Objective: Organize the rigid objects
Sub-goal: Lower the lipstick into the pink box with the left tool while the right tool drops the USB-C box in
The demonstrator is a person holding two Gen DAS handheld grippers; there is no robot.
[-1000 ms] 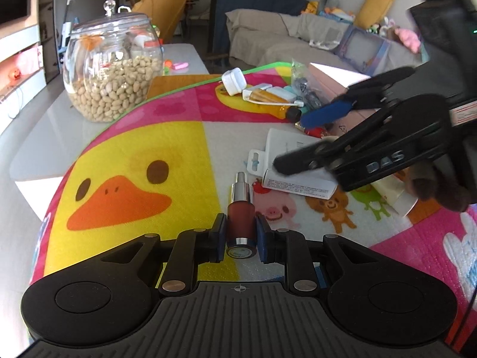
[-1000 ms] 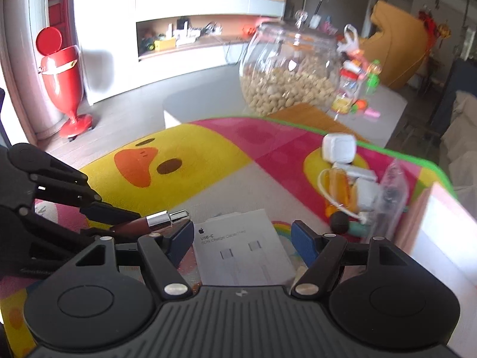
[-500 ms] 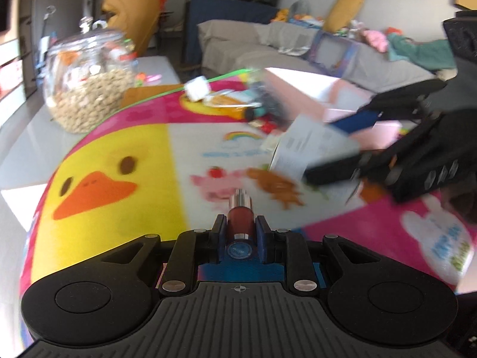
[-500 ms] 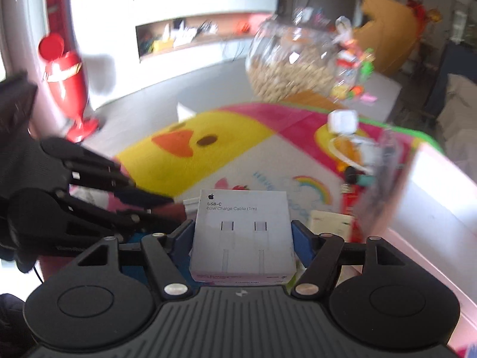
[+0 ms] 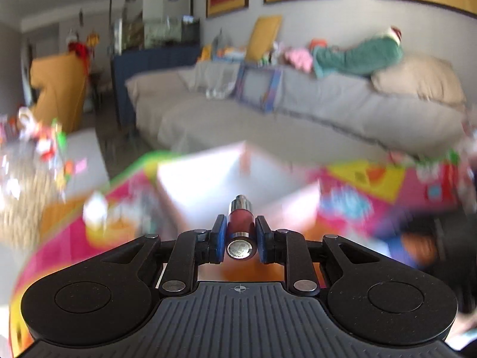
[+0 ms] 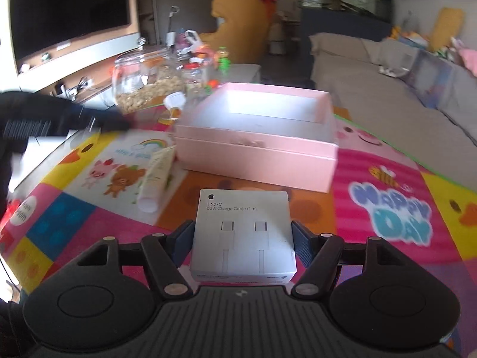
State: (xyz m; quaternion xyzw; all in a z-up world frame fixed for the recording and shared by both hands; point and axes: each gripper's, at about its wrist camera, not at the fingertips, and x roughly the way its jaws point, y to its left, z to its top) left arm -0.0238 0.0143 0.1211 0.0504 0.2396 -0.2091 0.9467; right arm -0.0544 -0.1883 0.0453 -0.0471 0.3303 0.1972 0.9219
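Right wrist view: both tools now carry things toward the pink box (image 6: pixel 256 140).
A second ago the white cable box (image 6: pixel 243 235) lay on the desk mat (image 6: pixel 387 185); now the right gripper (image 6: pixel 242 238) has its jaws closed on it, lifted, near the pink box. The left gripper (image 5: pixel 238 238) keeps its jaws tight on the small red bottle (image 5: pixel 240 223), also lifted. Both look ready to go in.
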